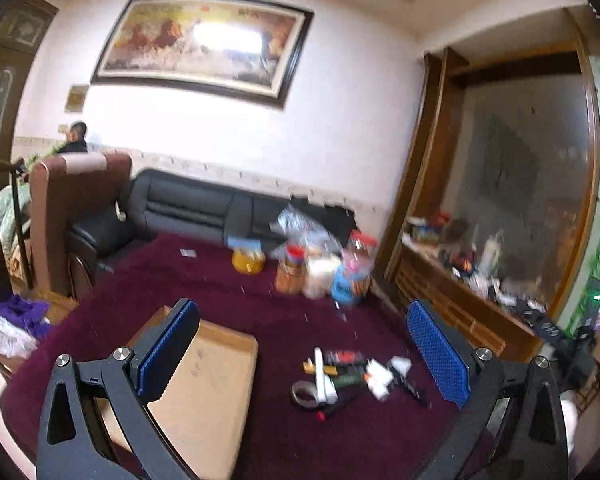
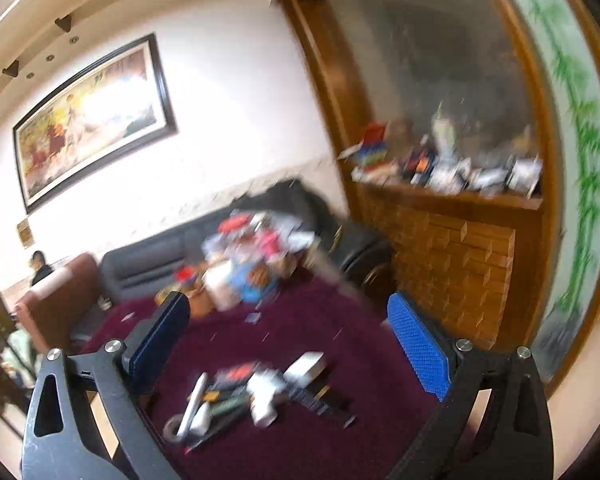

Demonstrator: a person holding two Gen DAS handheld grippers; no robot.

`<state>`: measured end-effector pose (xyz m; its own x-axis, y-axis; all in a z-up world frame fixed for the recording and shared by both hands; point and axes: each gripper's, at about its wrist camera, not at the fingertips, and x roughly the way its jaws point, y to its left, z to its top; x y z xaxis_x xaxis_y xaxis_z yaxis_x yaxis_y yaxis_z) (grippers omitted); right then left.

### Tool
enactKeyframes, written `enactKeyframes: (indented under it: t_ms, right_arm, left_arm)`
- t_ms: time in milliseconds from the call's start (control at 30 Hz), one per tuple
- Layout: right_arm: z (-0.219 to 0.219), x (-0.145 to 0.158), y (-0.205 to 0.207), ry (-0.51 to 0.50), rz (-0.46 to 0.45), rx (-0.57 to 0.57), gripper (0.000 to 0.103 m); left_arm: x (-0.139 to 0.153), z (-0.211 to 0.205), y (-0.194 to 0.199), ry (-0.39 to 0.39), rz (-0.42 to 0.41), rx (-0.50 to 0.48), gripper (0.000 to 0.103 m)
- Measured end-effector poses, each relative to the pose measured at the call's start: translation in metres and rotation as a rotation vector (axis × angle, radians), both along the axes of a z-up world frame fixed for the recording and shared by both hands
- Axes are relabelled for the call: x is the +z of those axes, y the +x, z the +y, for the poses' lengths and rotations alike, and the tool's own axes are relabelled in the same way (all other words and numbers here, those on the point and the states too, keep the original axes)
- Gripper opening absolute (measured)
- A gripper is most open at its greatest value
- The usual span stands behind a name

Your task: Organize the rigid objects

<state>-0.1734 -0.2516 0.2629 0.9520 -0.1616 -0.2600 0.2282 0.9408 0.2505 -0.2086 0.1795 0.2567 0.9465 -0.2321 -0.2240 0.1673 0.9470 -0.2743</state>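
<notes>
Both tools have their fingers spread wide with nothing between them: left tool, right tool. The pile of small rigid objects lies on the maroon worktop beside a cardboard tray. Risk, I judge: tangled pieces drag along when one is lifted. Blur leaves no writing readable

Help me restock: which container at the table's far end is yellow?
The squat yellow tub, leftmost of the group; the jars beside it stand taller, red-lidded.

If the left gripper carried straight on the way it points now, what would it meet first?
Probably the cluster of jars and bags at the far end of the maroon-covered table; the left gripper, jaws open and empty, passes above the nearer small items. Depth is uncertain.
</notes>
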Motion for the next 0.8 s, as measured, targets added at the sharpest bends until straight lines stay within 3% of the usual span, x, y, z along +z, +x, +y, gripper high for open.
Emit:
enactKeyframes:
  t_ms: [200, 300, 467, 600, 700, 800]
  right_arm:
    - [-0.048, 0.081, -0.014, -0.026, -0.047, -0.074, 0.100]
    - [-0.065, 0.132, -0.027, -0.058, -0.076, -0.093, 0.100]
    - [-0.078, 0.236, -0.032, -0.183, -0.129, -0.227, 0.101]
    - [-0.077, 0.312, -0.010, -0.295, -0.110, -0.341, 0.102]
    - [-0.064, 0.324, 0.010, -0.349, -0.047, -0.380, 0.102]
    - [-0.039, 0.286, 0.014, -0.306, -0.054, -0.230, 0.103]
  left_arm:
    - [0.043, 0.031, -0.004, 0.018, -0.034, 0.037, 0.102]
    - [0.074, 0.041, -0.011, 0.110, -0.072, 0.094, 0.102]
    - [0.141, 0.055, -0.003, 0.341, -0.105, 0.294, 0.102]
    - [0.173, 0.065, 0.016, 0.420, -0.104, 0.395, 0.102]
    - [0.169, 0.071, 0.036, 0.396, -0.065, 0.372, 0.102]
    - [0.130, 0.063, 0.047, 0.350, -0.020, 0.276, 0.102]
